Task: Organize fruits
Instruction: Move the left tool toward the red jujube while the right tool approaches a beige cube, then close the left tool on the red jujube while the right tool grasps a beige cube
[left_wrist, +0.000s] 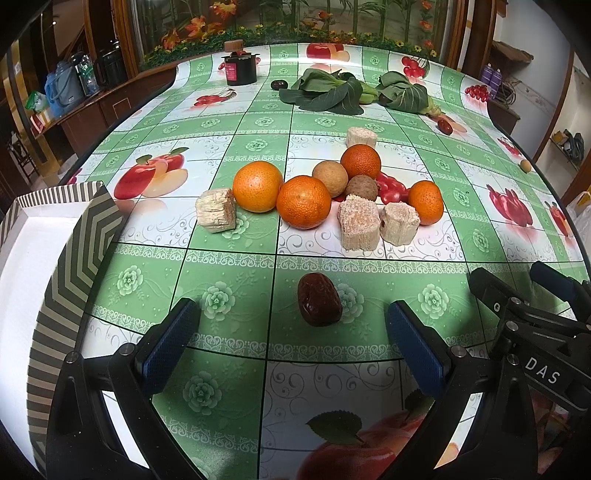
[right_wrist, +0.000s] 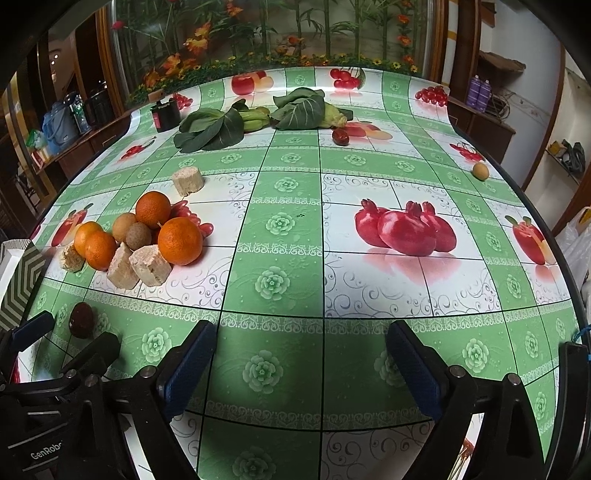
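Left gripper (left_wrist: 293, 339): low over tablecloth, jaws spread, flanking red date (left_wrist: 319, 299); right gripper (right_wrist: 299, 365): spread, empty; striped box (left_wrist: 74, 258): white interior bare

The bench (left_wrist: 229, 280) wears a green fruit-print cloth. Mid-bench lie oranges (left_wrist: 303, 202), sugarcane chunks (left_wrist: 359, 227) and longans (left_wrist: 330, 178); a red date (left_wrist: 319, 299) nearer; leafy greens (left_wrist: 325, 92) toward the far edge.

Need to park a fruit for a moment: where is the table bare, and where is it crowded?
Bare: the wide stretch ahead of the right gripper, between the cluster of round oranges and the small tan fruit at the far right edge. Crowded: that cluster with its pale fibrous chunks, and the far side, where the dark green leafy vegetables lie.
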